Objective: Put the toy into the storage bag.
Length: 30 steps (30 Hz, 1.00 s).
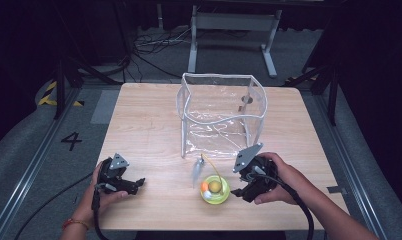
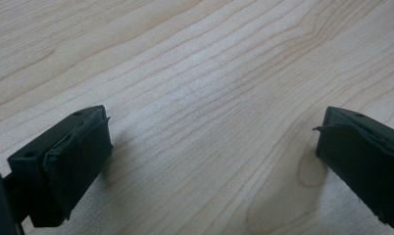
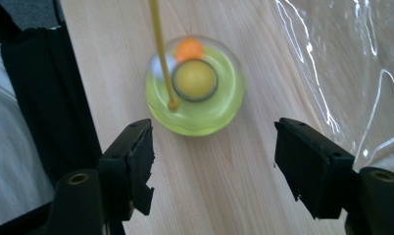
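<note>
Table point(image 1: 149, 125): one toy point(image 1: 215, 190), one pouch point(image 1: 221, 115).

Pale wood table point(image 1: 149, 125), grey floor point(image 1: 29, 145), cables point(image 1: 149, 45), white frame point(image 1: 234, 22), dark surroundings.

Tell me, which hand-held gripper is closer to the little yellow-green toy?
The right. The right hand-held gripper sits just beside the yellow-green toy, jaws open, not touching it. The left hand-held gripper rests farther off, across bare table.

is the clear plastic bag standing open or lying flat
Standing open. The clear plastic bag holds a boxy shape on the table, its white-edged rim spread wide at the top, and it looks empty inside.
</note>
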### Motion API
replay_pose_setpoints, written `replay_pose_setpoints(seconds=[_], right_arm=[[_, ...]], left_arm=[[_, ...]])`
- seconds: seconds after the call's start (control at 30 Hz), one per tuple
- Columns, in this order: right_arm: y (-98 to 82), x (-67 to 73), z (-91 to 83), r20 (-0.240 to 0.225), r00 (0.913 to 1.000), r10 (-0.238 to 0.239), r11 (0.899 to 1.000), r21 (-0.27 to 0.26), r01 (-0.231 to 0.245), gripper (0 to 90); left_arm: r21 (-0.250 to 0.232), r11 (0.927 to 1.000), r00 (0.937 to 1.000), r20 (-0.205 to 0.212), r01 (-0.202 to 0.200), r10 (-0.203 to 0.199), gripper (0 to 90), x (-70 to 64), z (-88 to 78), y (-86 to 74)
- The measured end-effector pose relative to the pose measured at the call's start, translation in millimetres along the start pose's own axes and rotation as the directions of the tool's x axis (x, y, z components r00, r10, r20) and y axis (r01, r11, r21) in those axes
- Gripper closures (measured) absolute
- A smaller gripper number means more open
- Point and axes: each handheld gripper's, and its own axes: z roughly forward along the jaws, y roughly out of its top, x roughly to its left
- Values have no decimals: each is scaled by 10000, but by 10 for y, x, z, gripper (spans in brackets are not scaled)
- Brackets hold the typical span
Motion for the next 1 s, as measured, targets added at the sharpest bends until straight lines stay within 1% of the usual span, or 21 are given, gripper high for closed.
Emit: replay_pose_setpoints(seconds=[0.03,0.07,0.1,0.13,0.23,0.3,0.33,0.37,0.47,0.5,0.53,0.6,0.67,0.73,0.8,0.83,0.9,1.0], right_arm=[[29,8,-4,-9,10000,-54,10000,4,54,325],[66,18,-10,-130,9998,-170,9999,-11,170,326],[143,37,-45,-77,9995,-296,9996,13,296,333],[143,37,-45,-77,9995,-296,9996,13,296,333],[267,43,-118,-10,9993,-379,9992,-90,379,351],[320,52,-148,-52,9994,-355,9993,-140,355,359],[362,58,-155,-105,9988,-483,9988,-92,482,361],[387,63,-154,-199,9989,-430,9990,-98,428,370],[442,83,-104,-104,9994,-338,9993,163,340,410],[455,78,-66,-53,9992,-406,9988,277,407,428],[455,78,-66,-53,9992,-406,9988,277,407,428],[474,68,-31,-62,9997,-234,9993,284,235,499],[487,58,-17,-180,9995,-266,9993,258,271,582],[498,50,-18,-227,9990,-374,9987,339,381,674],[503,47,-30,-289,9984,-479,9984,293,487,802],[504,46,-36,-261,9981,-566,9977,354,575,839],[506,46,-51,-324,9974,-636,9973,352,648,877],[506,43,-62,-282,9957,-882,9951,421,893,883]], left_arm=[[0,10000,10000,2,2,-2,3,0,0,0],[-16,10000,10000,14,9,-9,3,0,1,-1],[-3,10000,10000,1,2,-2,3,0,0,0],[-3,10000,10000,1,2,-2,3,0,0,0],[0,10000,10000,2,0,0,3,0,0,0],[-1,10000,10000,2,1,-1,3,0,0,0],[-2,10000,10000,1,4,-4,3,0,0,0],[-3,10000,10000,1,2,-2,3,0,0,0],[-3,10000,10000,1,3,-3,3,0,0,0],[-3,10000,10000,1,3,-3,3,0,0,0],[-1,10000,10000,0,1,-1,3,0,0,0],[-2,10000,10000,1,0,0,3,0,0,0],[0,10000,10000,0,2,-2,3,0,0,0],[-2,10000,10000,0,2,-2,3,0,0,0],[-15,10000,10000,19,7,-7,3,1,1,-1],[-15,10000,10000,20,6,-6,3,1,1,-1],[-15,10000,10000,18,5,-5,3,1,2,0],[0,10000,10000,4,4,-4,3,0,0,0]])
